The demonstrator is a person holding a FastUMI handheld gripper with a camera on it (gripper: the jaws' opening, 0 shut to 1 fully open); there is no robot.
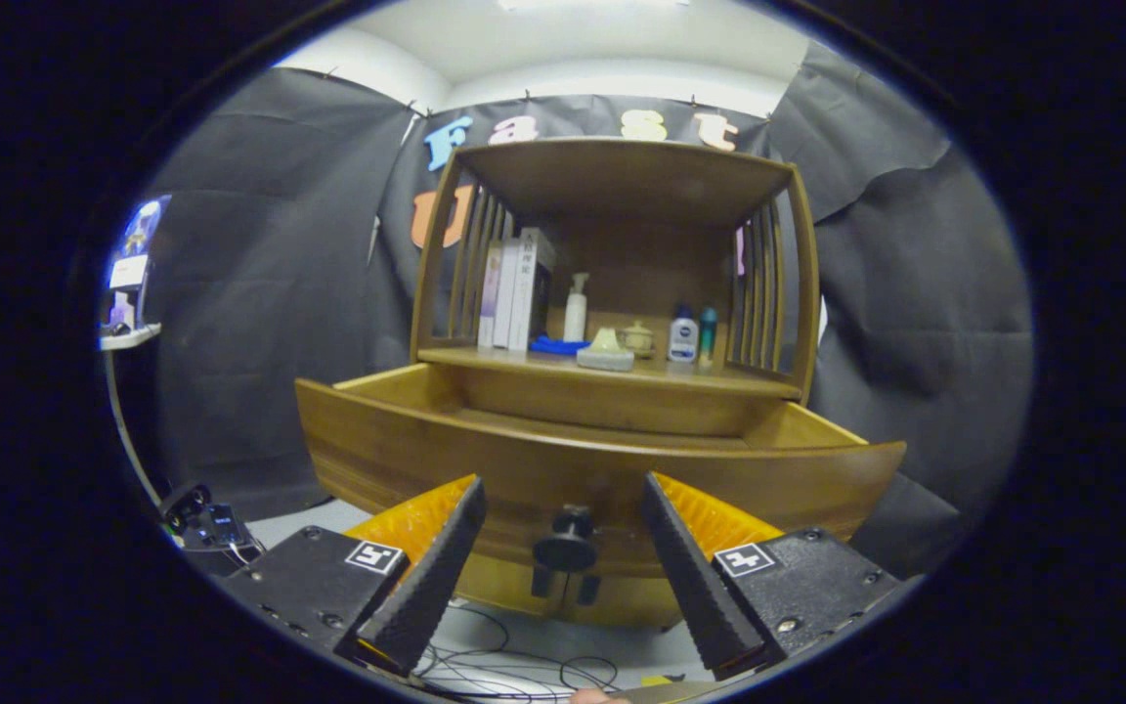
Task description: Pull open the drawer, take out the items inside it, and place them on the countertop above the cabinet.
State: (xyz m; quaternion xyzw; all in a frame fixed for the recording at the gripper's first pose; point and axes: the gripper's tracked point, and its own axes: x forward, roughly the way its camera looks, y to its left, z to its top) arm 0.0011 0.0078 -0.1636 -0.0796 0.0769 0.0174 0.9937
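Note:
A wooden cabinet stands ahead, and its drawer (485, 450) is pulled out toward me. The drawer's dark round knob (566, 550) sits in the gap between my fingers without touching either of them. My gripper (563, 489) is open, its fingertips level with the drawer's front panel. The drawer's front wall hides what lies inside. The countertop (719, 376) above the drawer carries a grey-white soap-like block (606, 354), a small lidded pot (637, 337), a white pump bottle (575, 308), a white bottle (683, 335), a teal bottle (709, 332), a blue dish (555, 345) and some books (516, 293).
Slatted wooden sides and a top board enclose the countertop shelf. Black cloth hangs behind and beside the cabinet. Cables (524, 670) trail on the pale floor under my fingers. A dark device (206, 523) lies on the floor to the left, below a small shelf (130, 335).

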